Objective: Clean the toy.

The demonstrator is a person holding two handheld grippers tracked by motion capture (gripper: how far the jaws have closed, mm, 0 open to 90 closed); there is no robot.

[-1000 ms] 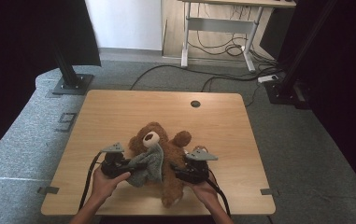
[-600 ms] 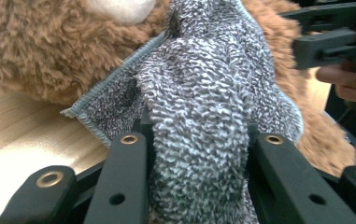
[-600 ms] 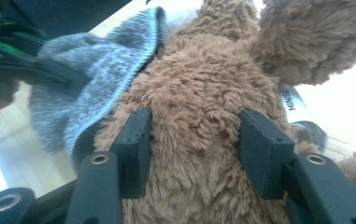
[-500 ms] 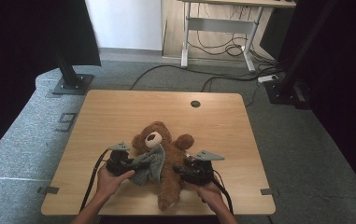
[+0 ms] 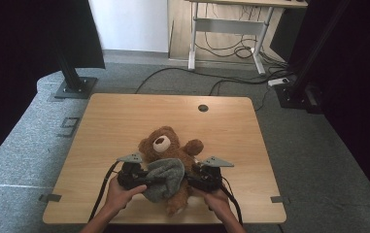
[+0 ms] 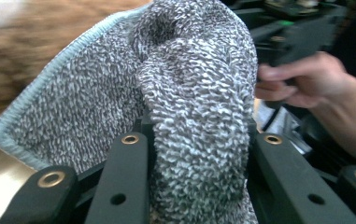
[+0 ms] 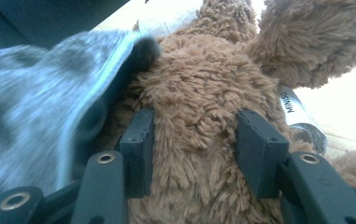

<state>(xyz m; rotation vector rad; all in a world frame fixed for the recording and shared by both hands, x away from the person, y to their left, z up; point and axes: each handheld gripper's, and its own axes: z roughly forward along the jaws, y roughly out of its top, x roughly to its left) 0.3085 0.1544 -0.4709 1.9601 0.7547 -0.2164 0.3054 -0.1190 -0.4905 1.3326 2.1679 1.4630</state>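
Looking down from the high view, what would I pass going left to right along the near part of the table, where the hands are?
Left gripper → grey knitted cloth, bunched in its jaws and draped over the teddy bear → right gripper, its jaws around the bear's fur and just closing further.

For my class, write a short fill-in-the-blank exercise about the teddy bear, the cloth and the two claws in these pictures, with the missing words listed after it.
1. The left claw is shut on a bunch of the grey ____.
2. The right claw has brown ____ between its pads.
3. The teddy bear lies on a ____ table.
4. The cloth is draped over the bear's ____.

Missing words: cloth; fur; wooden; body
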